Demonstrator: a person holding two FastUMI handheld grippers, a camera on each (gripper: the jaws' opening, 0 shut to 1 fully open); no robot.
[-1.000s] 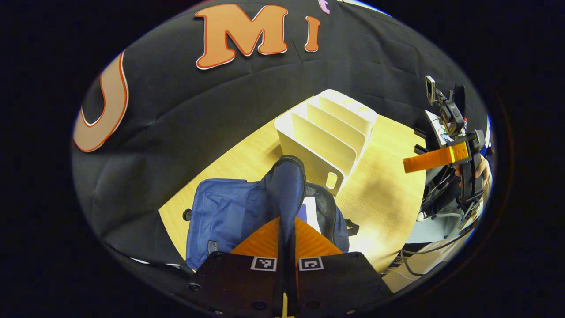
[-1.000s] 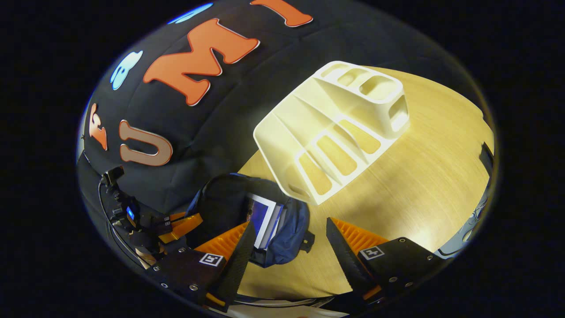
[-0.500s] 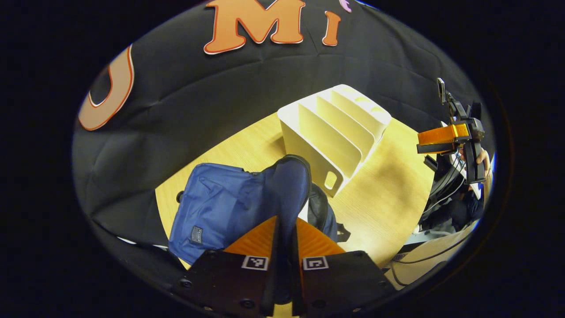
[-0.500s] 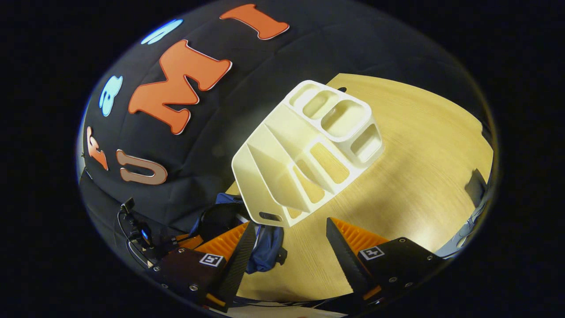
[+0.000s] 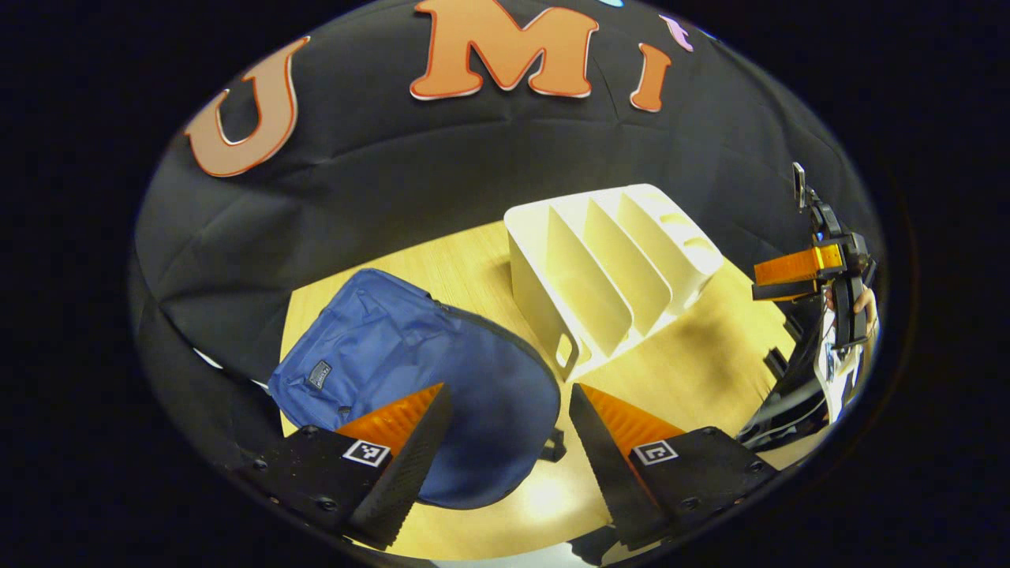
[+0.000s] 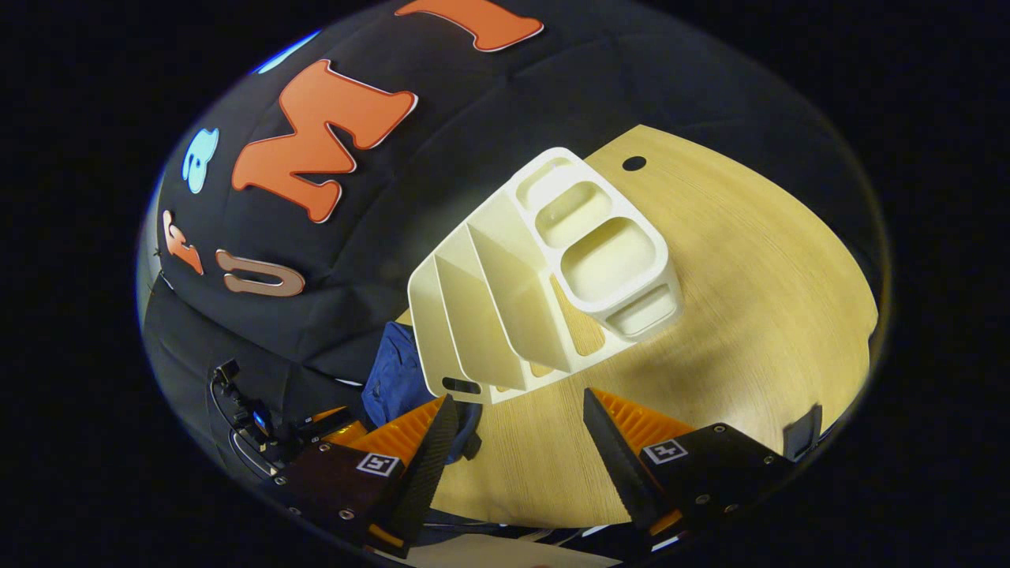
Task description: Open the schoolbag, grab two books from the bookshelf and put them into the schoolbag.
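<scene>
The blue schoolbag (image 5: pixel 410 371) lies flat on the wooden table (image 5: pixel 694 355), its flap down over the inside. My left gripper (image 5: pixel 509 394) hangs open just above the bag's near end, holding nothing. The white bookshelf (image 5: pixel 615 260) stands to the right of the bag, and its slots look empty. Farther right, my right gripper (image 5: pixel 757 284) is held up in a hand (image 5: pixel 864 304). In the right gripper view, the right gripper (image 6: pixel 518 396) is open above bare table in front of the bookshelf (image 6: pixel 544 276). A strip of the schoolbag (image 6: pixel 394 371) shows left of the shelf.
The black cloth wall runs behind the table on the far side. A round cable hole (image 6: pixel 634 163) sits in the table (image 6: pixel 750 300) beyond the shelf. Cables and a person's clothing crowd the table's right edge (image 5: pixel 789 394).
My left gripper has let go of the bag's flap and opened; the flap dropped shut, hiding the books inside. The right gripper has swung away from the bag toward the shelf.
</scene>
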